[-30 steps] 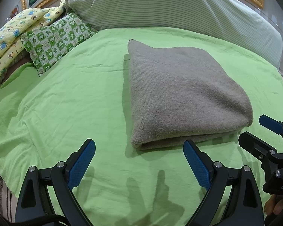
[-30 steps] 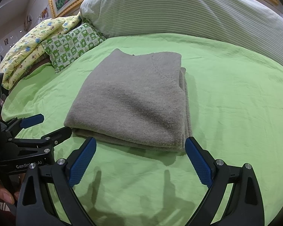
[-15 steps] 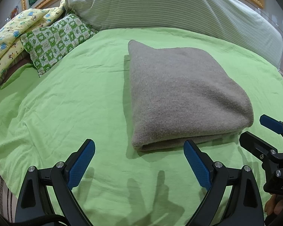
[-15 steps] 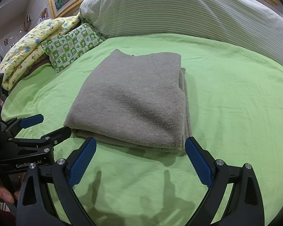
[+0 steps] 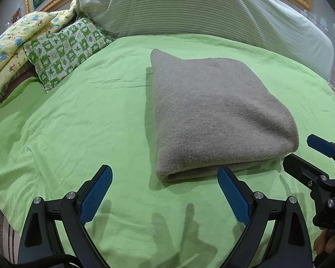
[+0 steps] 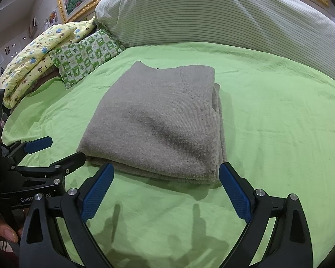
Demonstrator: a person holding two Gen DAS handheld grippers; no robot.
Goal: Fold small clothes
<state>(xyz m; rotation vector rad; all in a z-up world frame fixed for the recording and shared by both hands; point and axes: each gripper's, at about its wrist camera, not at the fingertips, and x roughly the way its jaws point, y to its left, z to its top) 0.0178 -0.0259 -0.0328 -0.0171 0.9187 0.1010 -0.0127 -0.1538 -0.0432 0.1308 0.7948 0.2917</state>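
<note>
Broadly, a bed dressed in a green sheet (image 5: 78, 122), wrinkled but bare around the middle. Behind it, a big striped pillow (image 5: 201, 6) across the head of the bed, and off to the left a yellow printed quilt (image 5: 9, 47) bunched beside a small green-and-white checked pillow (image 5: 67, 49). Near the centre of the sheet, the task's thing: a grey knit garment (image 5: 212, 111), already folded into a thick, compact rectangle, lying flat and touching nothing but the sheet. From the right wrist view, stacked layers along its near edge and a narrow strip of lower layer peeking out along the right side (image 6: 218, 111), so slightly uneven but tidy. Just short of that near edge, the left gripper (image 5: 165, 192), spread wide, blue pads apart, nothing between them, raised a little off the sheet to judge by the shadows. Beside it, the right gripper (image 6: 165, 192), likewise released and empty, also just short of the garment's near edge; each visible in the other's camera, side by side, not touching. Judged from the lie of things: folding of this piece looks essentially done, with neither claw on the cloth. Left to do, at most, squaring that protruding strip or pressing the stack flat, or moving on to another garment, though no other small clothes visible on the sheet. Hard to tell whether a further half-fold is intended.
</note>
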